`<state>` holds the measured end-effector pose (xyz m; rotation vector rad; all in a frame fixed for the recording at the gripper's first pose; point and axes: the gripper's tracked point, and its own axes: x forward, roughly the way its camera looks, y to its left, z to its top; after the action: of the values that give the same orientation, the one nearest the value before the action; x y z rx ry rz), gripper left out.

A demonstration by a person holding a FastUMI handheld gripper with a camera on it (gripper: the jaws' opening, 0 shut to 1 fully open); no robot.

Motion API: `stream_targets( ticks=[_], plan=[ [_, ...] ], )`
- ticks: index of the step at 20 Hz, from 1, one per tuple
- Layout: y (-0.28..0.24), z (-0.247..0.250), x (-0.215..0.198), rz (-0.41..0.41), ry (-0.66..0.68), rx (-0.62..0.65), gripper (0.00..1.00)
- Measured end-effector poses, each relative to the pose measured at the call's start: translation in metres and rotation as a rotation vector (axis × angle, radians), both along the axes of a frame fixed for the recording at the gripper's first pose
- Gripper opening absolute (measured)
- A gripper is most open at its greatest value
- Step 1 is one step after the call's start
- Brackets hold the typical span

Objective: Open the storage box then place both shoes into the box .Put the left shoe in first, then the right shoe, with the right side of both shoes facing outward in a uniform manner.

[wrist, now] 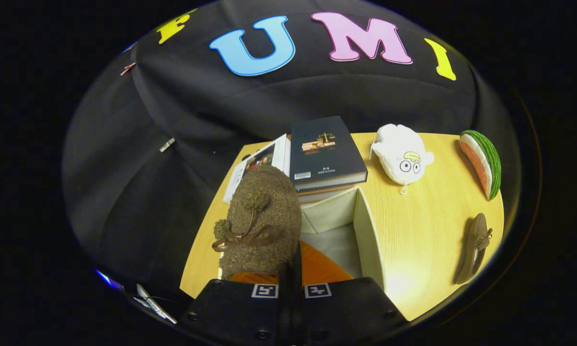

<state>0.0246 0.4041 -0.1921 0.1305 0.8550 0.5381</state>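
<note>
On the wooden worktop [427, 226] at frame centre, the tongs [290, 269], clamped on a fuzzy brown shoe [262, 221], held it above the open storage box [365, 230], the first placing evidently in hand, lowering due next.

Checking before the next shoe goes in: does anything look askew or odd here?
Nothing damaged. The hand-held gripper is shut on the fuzzy brown shoe, hanging toe-up over the open storage box. The other shoe lies on the table.

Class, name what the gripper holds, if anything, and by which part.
The brown fuzzy shoe, pinched by its rear edge between the closed fingers, hanging over the open storage box.
</note>
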Motion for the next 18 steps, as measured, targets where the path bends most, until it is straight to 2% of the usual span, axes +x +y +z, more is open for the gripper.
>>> stream_targets(
  ticks=[12, 14, 16, 18],
  plan=[
    [0.009, -0.049, -0.019, 0.026, 0.089, -0.099, 0.06],
    [0.013, -0.05, -0.023, 0.037, 0.134, -0.082, 0.11],
    [0.016, -0.049, -0.036, 0.069, 0.179, -0.067, 0.46],
    [0.022, -0.034, -0.036, 0.079, 0.153, -0.019, 0.82]
  ],
)
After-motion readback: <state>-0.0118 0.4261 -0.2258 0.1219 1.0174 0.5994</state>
